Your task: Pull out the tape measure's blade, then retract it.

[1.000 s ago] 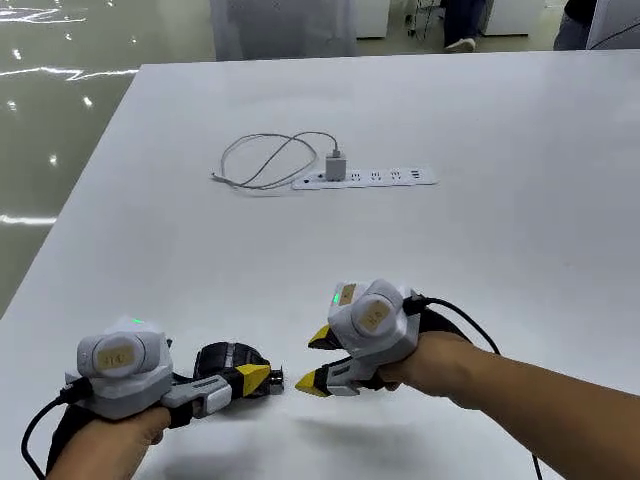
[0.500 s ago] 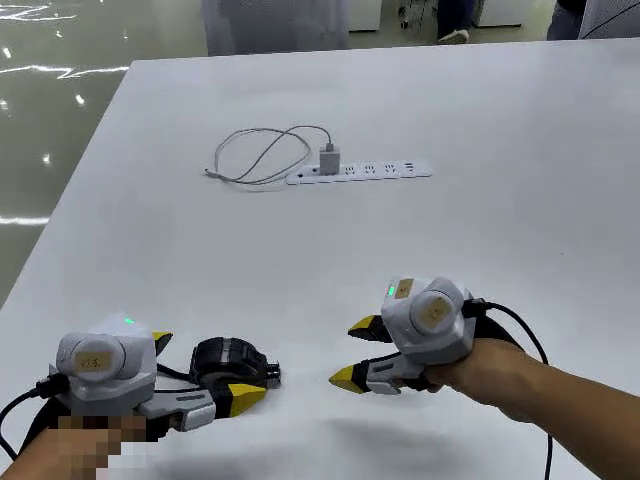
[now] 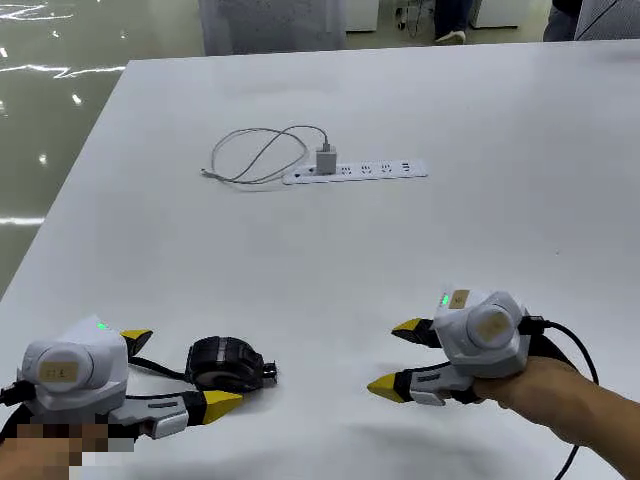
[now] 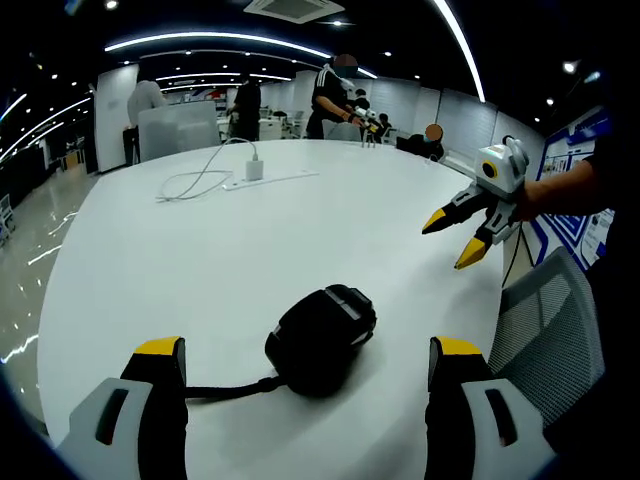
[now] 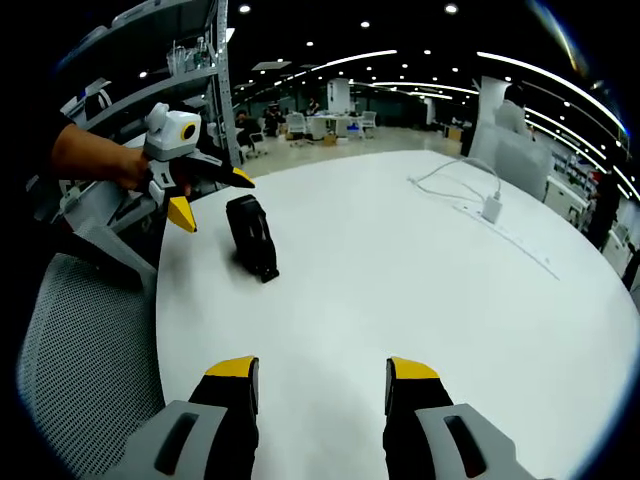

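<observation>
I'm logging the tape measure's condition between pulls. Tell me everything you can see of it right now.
The tape measure is a compact black case, rubbery-looking with ribbed panels, and it lies on the white table. No blade is drawn out; just a small tip shows at its mouth. A thin black strap trails from it toward the left gripper, whose open jaws sit either side of it and appear not to touch the case.

Open table (image 3: 420, 260) around tape measure (image 3: 222, 362)
</observation>
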A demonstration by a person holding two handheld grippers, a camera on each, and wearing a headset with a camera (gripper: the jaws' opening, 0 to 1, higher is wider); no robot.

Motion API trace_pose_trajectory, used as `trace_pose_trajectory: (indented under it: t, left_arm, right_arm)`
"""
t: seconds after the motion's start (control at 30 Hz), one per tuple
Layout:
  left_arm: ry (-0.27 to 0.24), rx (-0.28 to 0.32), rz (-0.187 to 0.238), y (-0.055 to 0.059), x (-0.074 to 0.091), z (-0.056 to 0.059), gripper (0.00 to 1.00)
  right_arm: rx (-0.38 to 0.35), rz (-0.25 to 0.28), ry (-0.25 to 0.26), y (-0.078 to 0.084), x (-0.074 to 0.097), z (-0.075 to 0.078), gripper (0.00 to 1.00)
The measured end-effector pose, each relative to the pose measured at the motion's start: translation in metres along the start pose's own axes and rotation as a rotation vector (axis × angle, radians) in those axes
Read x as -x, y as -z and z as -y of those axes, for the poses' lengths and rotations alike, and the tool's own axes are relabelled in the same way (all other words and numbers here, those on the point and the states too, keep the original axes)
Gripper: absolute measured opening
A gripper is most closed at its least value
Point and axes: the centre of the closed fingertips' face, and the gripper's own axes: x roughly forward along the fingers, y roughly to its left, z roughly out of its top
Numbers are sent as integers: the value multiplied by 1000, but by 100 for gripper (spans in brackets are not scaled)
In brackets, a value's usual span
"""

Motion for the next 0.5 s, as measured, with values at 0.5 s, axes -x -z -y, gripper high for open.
trace_pose_trajectory:
  t: [0.5]
  left_arm:
    - [29, -52, -17, 13, 21, -6, 99]
  right_arm:
    - [-1, 32, 47, 27, 41, 19, 63]
